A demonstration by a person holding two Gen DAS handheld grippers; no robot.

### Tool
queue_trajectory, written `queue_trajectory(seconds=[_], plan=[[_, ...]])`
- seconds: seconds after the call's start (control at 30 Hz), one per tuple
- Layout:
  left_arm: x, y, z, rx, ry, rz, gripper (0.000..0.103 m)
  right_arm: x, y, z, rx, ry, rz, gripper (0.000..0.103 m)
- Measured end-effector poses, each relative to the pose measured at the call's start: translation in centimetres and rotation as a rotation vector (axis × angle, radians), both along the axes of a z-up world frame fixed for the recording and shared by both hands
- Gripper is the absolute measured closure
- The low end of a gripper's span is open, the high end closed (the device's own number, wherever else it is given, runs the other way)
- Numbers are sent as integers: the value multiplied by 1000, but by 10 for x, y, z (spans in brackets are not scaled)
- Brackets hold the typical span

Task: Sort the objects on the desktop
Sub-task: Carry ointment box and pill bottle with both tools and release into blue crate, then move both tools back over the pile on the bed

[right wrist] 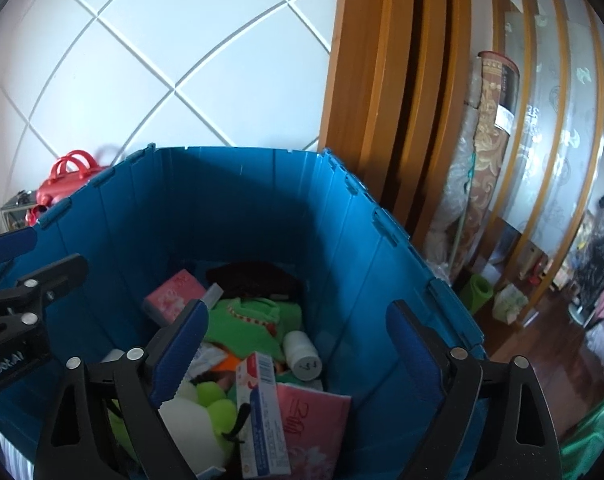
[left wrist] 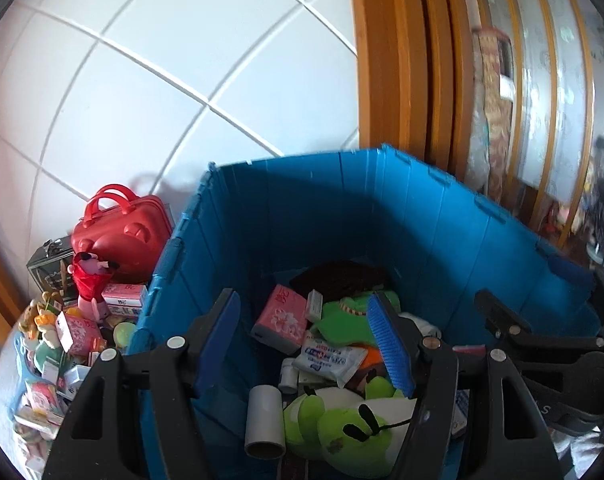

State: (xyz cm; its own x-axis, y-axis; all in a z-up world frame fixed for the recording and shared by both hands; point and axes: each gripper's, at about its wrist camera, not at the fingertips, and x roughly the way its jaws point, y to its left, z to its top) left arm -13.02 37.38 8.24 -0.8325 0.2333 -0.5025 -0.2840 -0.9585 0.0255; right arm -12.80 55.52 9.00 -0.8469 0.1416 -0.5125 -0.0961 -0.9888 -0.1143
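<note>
A tall blue folding bin (left wrist: pixel 382 216) fills both views. Inside lie a green frog plush (left wrist: pixel 342 428), pink tissue packs (left wrist: pixel 280 320), a white wipes pack (left wrist: pixel 330 360) and a grey tube (left wrist: pixel 264 420). My left gripper (left wrist: pixel 306 344) hangs open over the bin's left side, nothing between its blue pads. My right gripper (right wrist: pixel 296 344) stands wide open above a toothpaste box (right wrist: pixel 262 412), a pink tissue pack (right wrist: pixel 318 428) and a white bottle (right wrist: pixel 302 356), touching none. Each gripper shows at the edge of the other's view.
Left of the bin sit a red bear-shaped case (left wrist: pixel 122 232), a pink plush toy (left wrist: pixel 92 280) and a heap of small boxes (left wrist: pixel 54 360). A white tiled wall (left wrist: pixel 162 100) stands behind. A wooden door frame (right wrist: pixel 382 120) and rolled carpet (right wrist: pixel 490 160) stand to the right.
</note>
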Motion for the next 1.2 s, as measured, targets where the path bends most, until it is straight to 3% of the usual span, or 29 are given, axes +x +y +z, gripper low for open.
queue_trajectory(seconds=[0.03, 0.1, 0.23, 0.3, 0.47, 0.67, 0.87, 1.0, 1.13, 1.2], plan=[[3, -7, 0, 25, -3, 15, 37, 2, 0, 1, -3, 7, 4, 0], [10, -20, 1, 53, -7, 21, 37, 3, -1, 0, -4, 6, 6, 0], [31, -52, 10, 36, 60, 95, 36, 10, -6, 7, -71, 39, 30, 0], [40, -73, 13, 47, 88, 136, 17, 17, -16, 16, -86, 81, 55, 0], [60, -136, 13, 42, 146, 266, 11, 41, -66, 38, -99, 183, 181, 0], [67, -243, -13, 29, 133, 446, 11, 65, -152, 50, -130, 269, 385, 0], [72, -371, -59, 48, 28, 662, 11, 85, -244, 44, -170, 321, 565, 0], [78, -445, -98, 40, -88, 767, 11, 93, -299, 29, -208, 310, 669, 0], [74, -498, -150, 7, -234, 818, 11, 71, -367, -18, -150, 118, 729, 0], [73, -517, -176, 16, -310, 830, 11, 57, -380, -43, -145, 36, 719, 0]])
